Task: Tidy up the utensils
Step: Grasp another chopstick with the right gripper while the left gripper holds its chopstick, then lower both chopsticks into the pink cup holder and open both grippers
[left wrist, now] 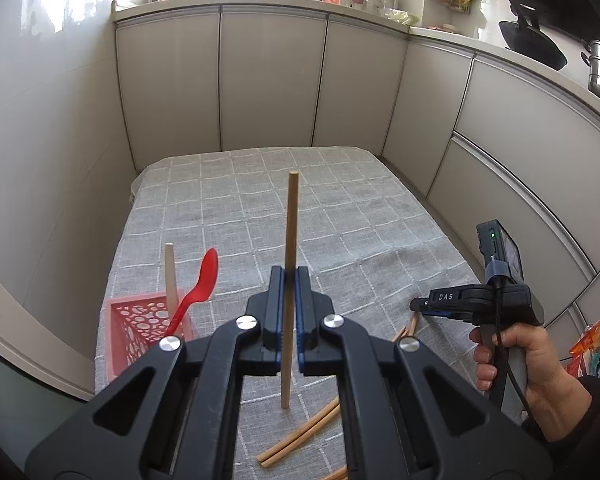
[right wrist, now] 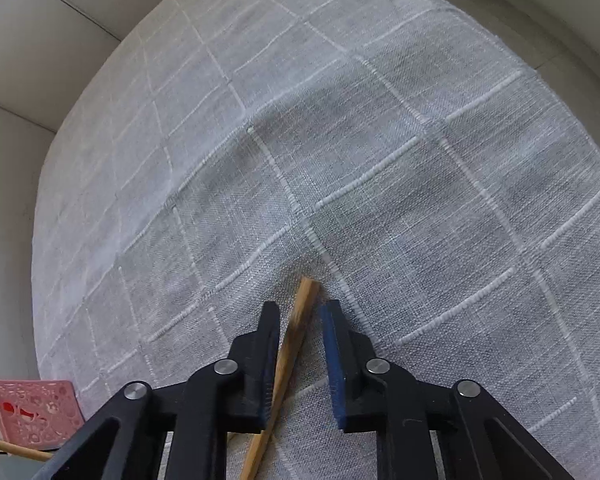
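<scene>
My left gripper [left wrist: 289, 274] is shut on a wooden chopstick [left wrist: 291, 220] and holds it upright above the grey checked tablecloth [left wrist: 252, 208]. A pink perforated basket [left wrist: 140, 330] at the left holds a red spoon [left wrist: 198, 288] and another wooden stick [left wrist: 170, 276]. My right gripper [right wrist: 300, 308] is open, low over the cloth, with a wooden chopstick [right wrist: 296, 336] lying between its fingers, close to the left finger. It also shows in the left wrist view [left wrist: 420, 304], over chopsticks [left wrist: 408, 328] on the cloth.
More chopsticks [left wrist: 300, 436] lie on the cloth near the front edge. The pink basket [right wrist: 36, 412] shows at the lower left of the right wrist view. Cabinet fronts [left wrist: 272, 80] surround the table at left, back and right.
</scene>
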Tool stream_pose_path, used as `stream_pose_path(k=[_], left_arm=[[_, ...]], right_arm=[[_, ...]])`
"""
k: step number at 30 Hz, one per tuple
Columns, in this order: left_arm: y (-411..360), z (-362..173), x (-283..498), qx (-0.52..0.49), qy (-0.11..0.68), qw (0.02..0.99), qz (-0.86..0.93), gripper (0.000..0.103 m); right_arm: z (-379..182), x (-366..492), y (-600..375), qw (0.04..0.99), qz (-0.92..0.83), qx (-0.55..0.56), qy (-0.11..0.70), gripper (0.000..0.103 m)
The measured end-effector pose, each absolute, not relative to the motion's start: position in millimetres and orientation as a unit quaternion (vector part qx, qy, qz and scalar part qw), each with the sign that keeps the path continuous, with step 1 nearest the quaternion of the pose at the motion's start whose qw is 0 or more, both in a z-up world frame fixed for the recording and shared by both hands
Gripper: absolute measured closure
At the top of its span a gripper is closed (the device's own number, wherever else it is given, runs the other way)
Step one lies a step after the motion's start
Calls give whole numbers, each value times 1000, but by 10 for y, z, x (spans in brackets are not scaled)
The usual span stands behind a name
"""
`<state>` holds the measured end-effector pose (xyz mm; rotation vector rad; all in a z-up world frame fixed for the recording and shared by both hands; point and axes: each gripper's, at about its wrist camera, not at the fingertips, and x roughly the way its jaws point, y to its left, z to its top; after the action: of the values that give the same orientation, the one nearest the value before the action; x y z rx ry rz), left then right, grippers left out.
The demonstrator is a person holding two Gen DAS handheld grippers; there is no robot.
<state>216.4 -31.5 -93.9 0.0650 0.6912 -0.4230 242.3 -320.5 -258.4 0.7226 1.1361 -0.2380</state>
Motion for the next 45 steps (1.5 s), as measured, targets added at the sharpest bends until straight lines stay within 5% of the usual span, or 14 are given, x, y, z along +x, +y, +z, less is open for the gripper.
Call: stream_pose_path(k=[4,7,15,39,45], left_arm=[[-319,-941,2172,35,334,920,-200,97],[-330,-937,2171,32,334,921,-199,97],[-285,-838,2124,31,318,927,-196,97],[503,172,1639,-40,146,974,-166,102],[511,-164,2033,-47,284,938,-195,102]], right_arm=[[-2538,2496,-3064,796,-124,278,523,79],[-2528,2555,-2949,809,-138,236,520,88],[-2453,2553,-3050,820,-121,284,482,92],[-222,1672,-2323,958,0,194,210,96],[-95,1708,-2147,959,23,190,208,96]])
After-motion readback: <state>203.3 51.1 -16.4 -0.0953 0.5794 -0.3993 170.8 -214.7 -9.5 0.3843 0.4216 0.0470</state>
